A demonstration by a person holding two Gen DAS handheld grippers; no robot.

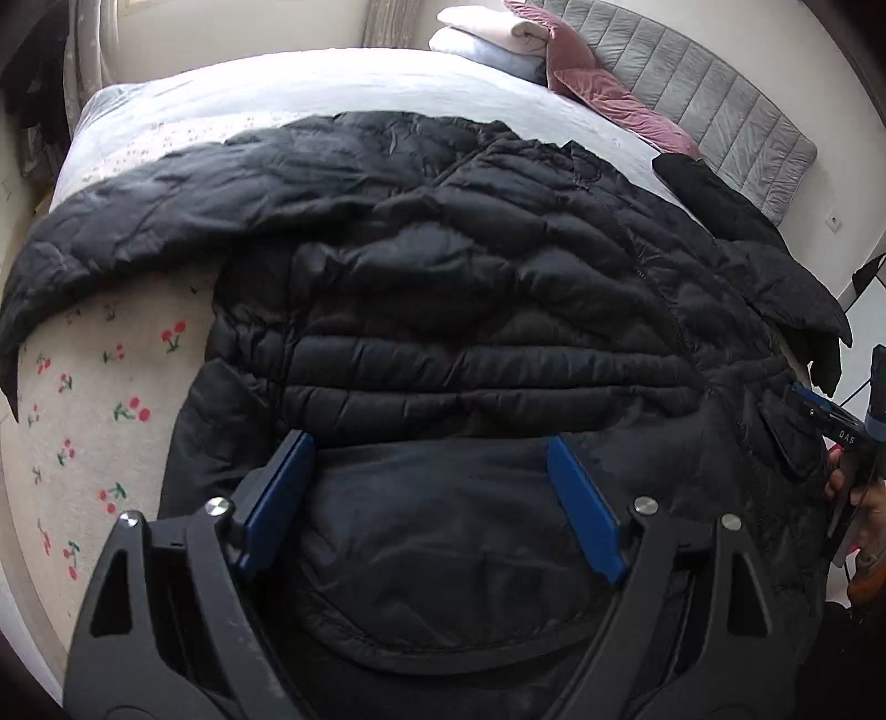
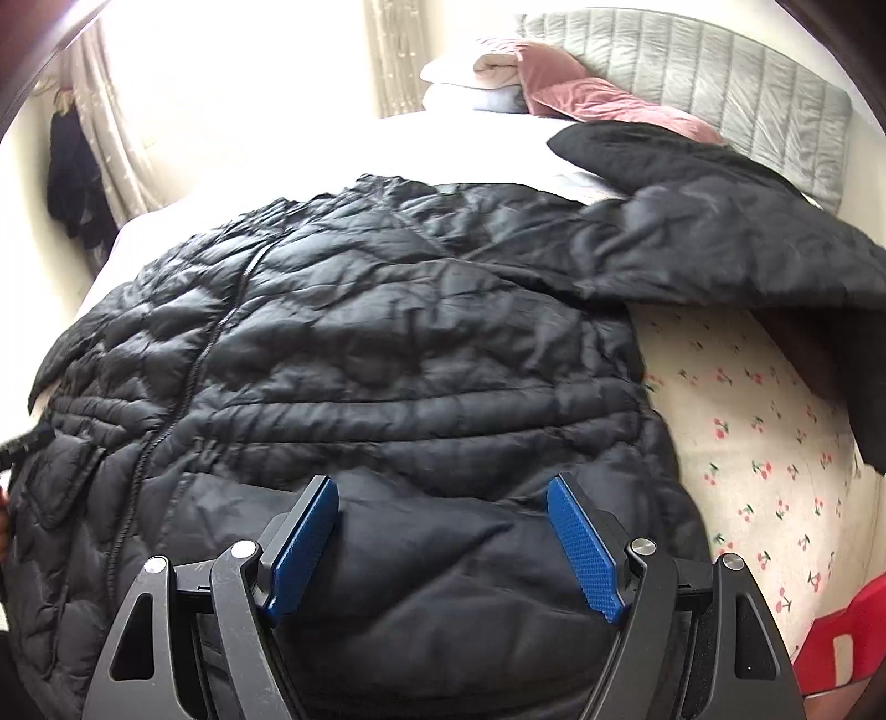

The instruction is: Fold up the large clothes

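Observation:
A large black quilted jacket [image 1: 470, 288] lies spread on the bed, front up, with its zipper running down the middle; it also fills the right wrist view [image 2: 387, 343]. One sleeve stretches out to the left in the left wrist view [image 1: 111, 221]; the other stretches right in the right wrist view [image 2: 720, 238]. My left gripper [image 1: 429, 443] is open just above the jacket's near hem, with fabric between its blue pads. My right gripper [image 2: 443, 487] is open above the hem on the other side. The right gripper also shows at the right edge of the left wrist view [image 1: 830, 421].
The bed has a cherry-print sheet [image 1: 99, 399] and a white cover [image 1: 332, 77]. Folded blankets and pink pillows [image 1: 554, 50] lie by the grey headboard [image 1: 720, 111]. A red item [image 2: 841, 631] lies at the right. Curtains [image 2: 111, 138] hang at the far left.

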